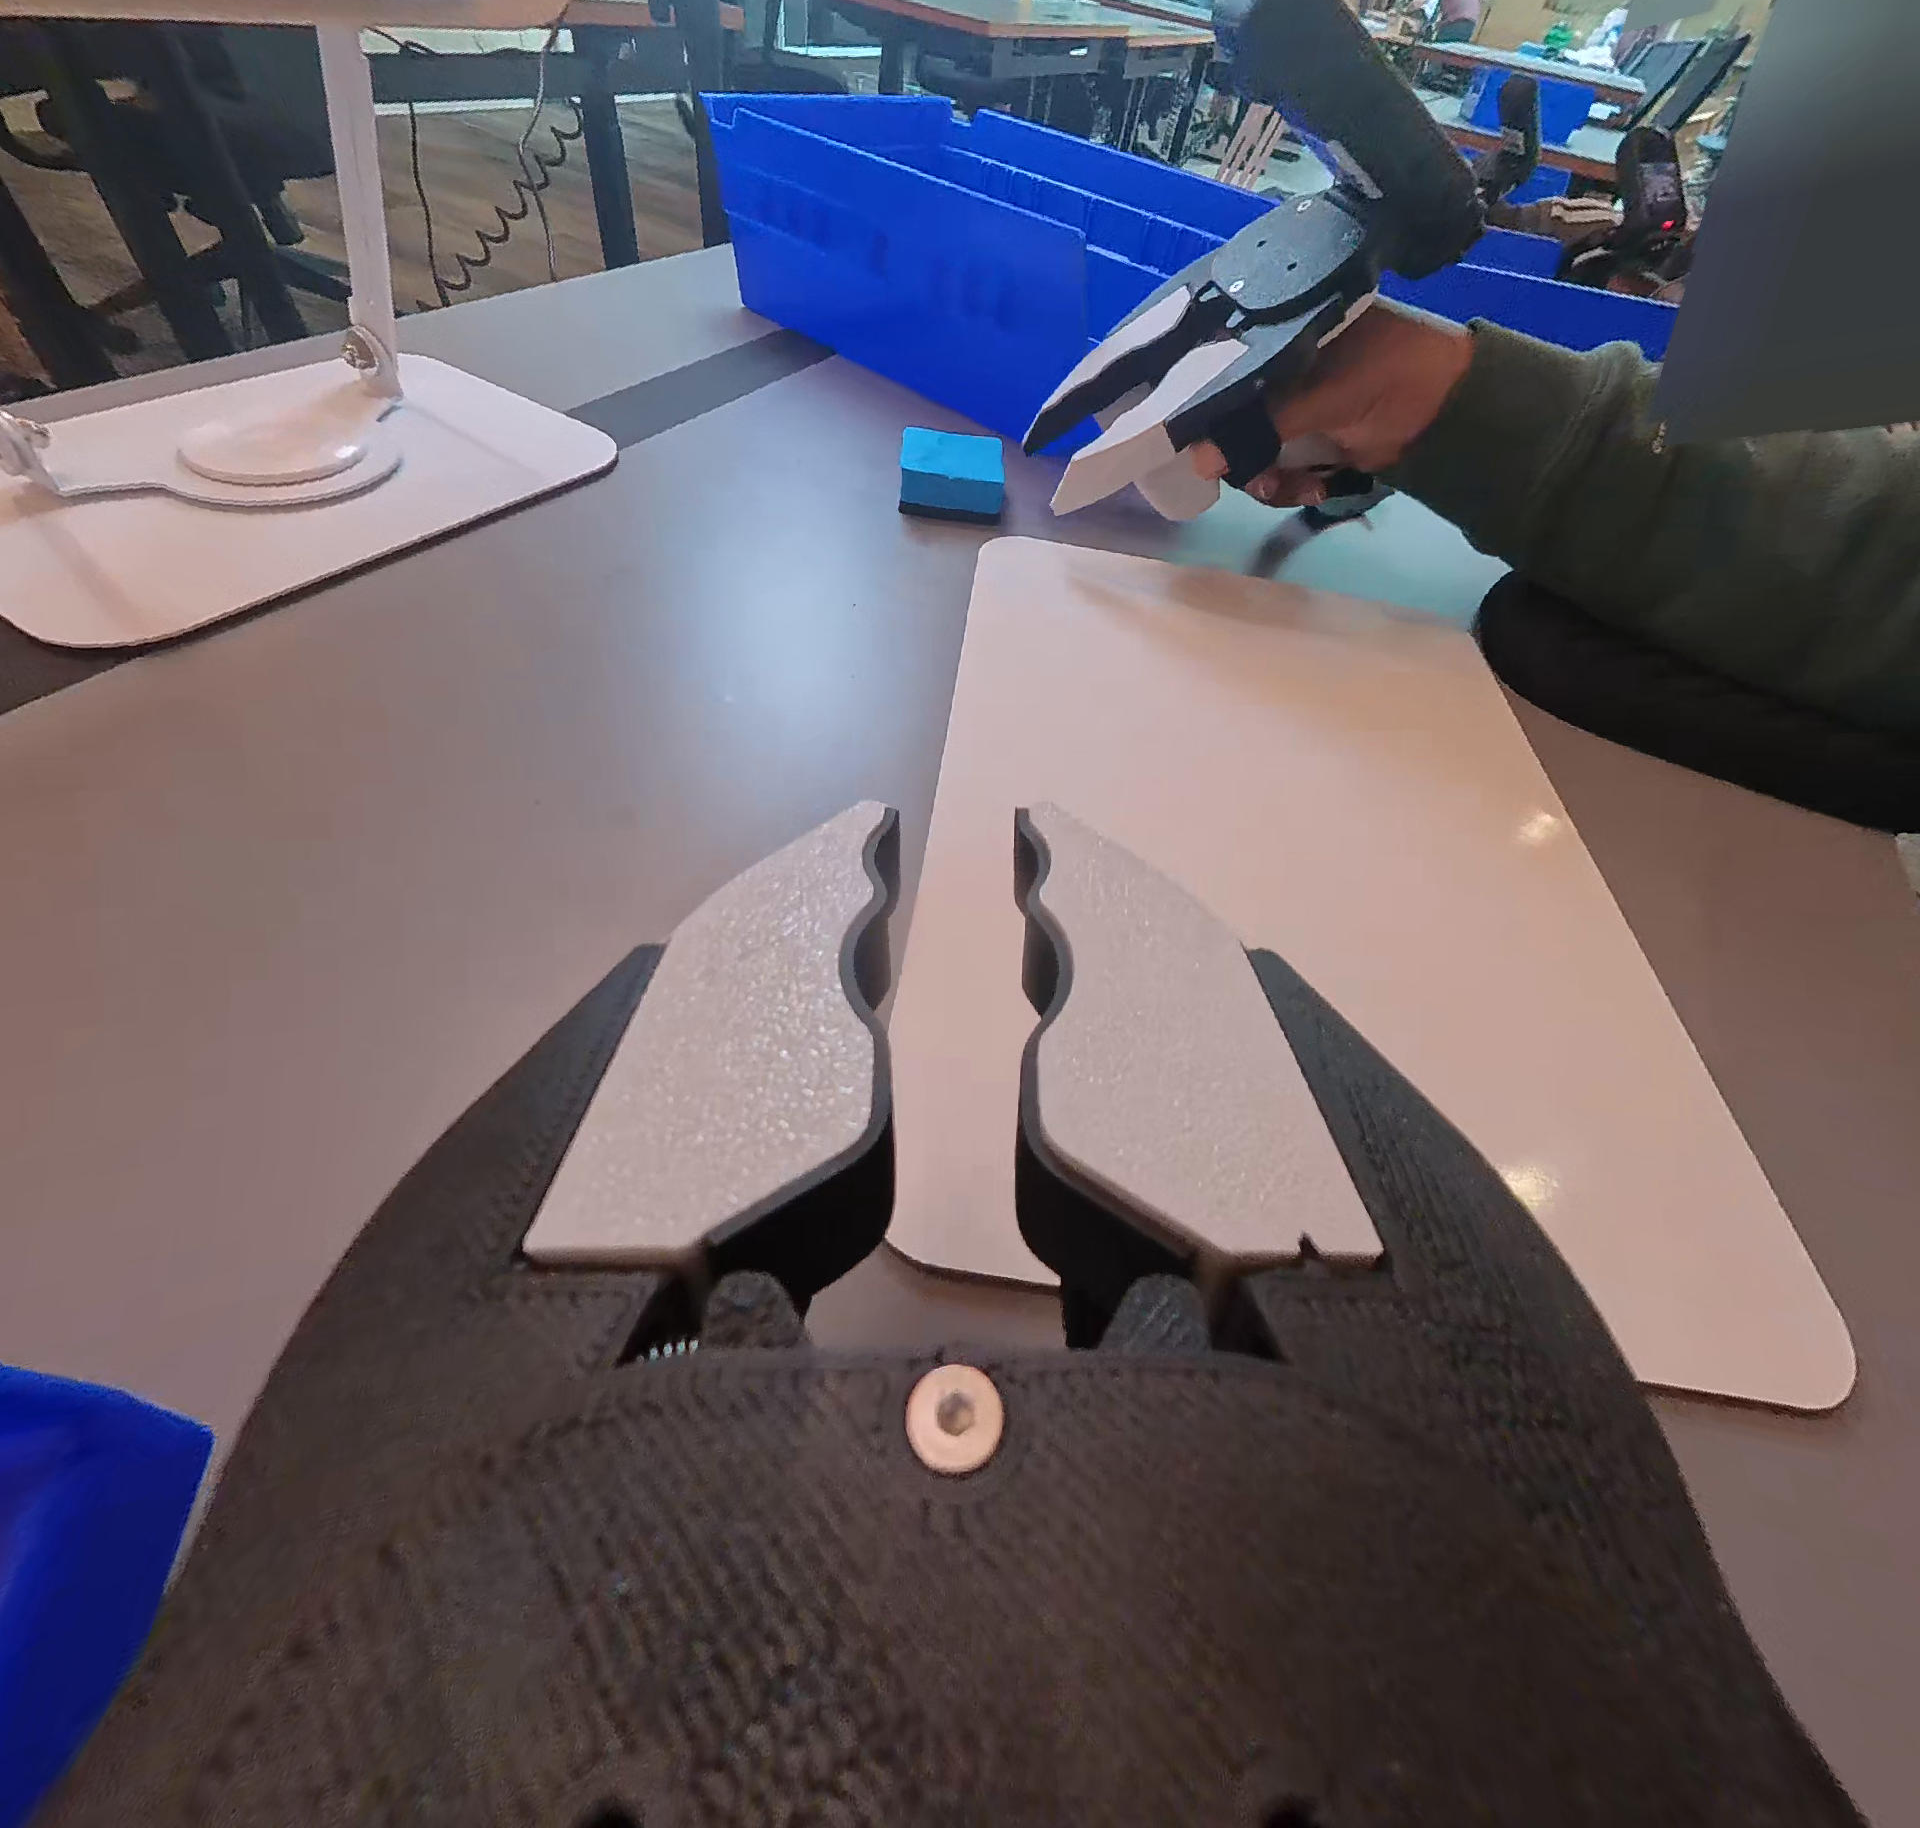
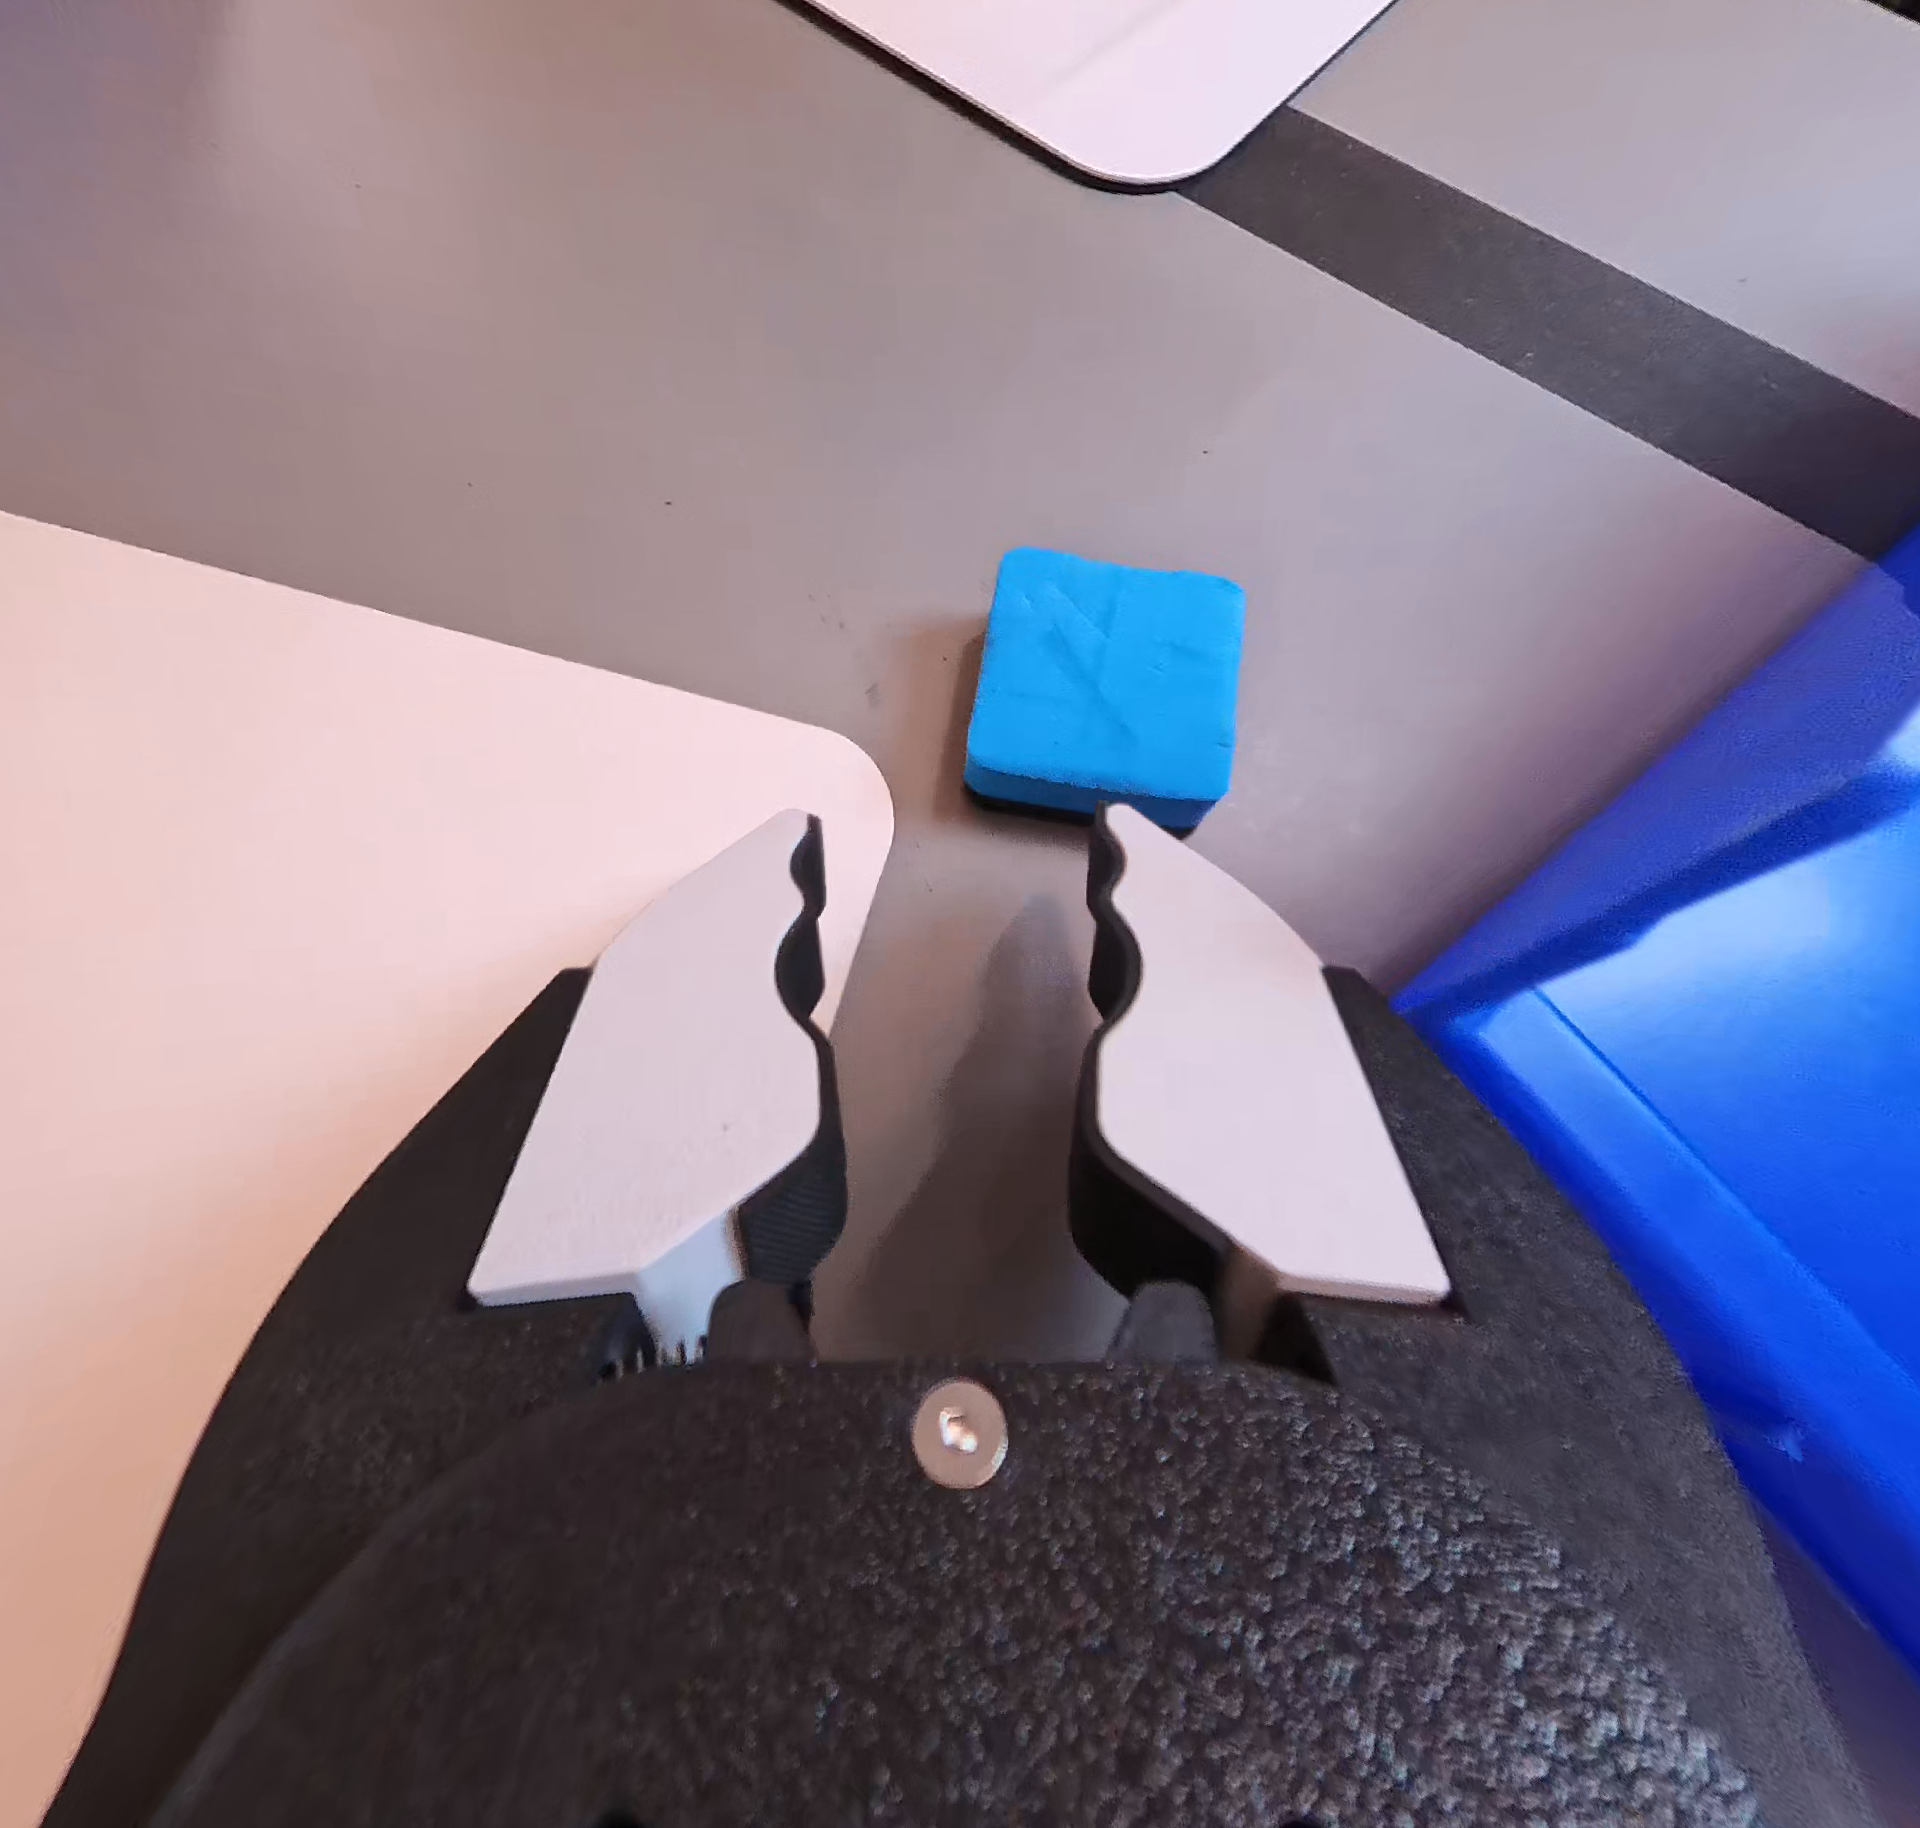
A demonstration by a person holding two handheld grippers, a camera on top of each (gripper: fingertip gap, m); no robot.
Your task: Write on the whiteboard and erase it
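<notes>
Right gripper [image 2: 956, 822] open, empty, just short of blue eraser [image 2: 1103, 689] lying on counter [image 2: 623, 376] beside whiteboard [image 2: 312, 843] corner; straddle the foam sides squarely. Left gripper [image 1: 956, 822] open over whiteboard

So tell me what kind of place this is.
Most likely a shared office or lab workspace. Rows of desks and office chairs fill the room behind, and the grey table up front carries blue storage bins, a small whiteboard and its blue eraser.
</notes>
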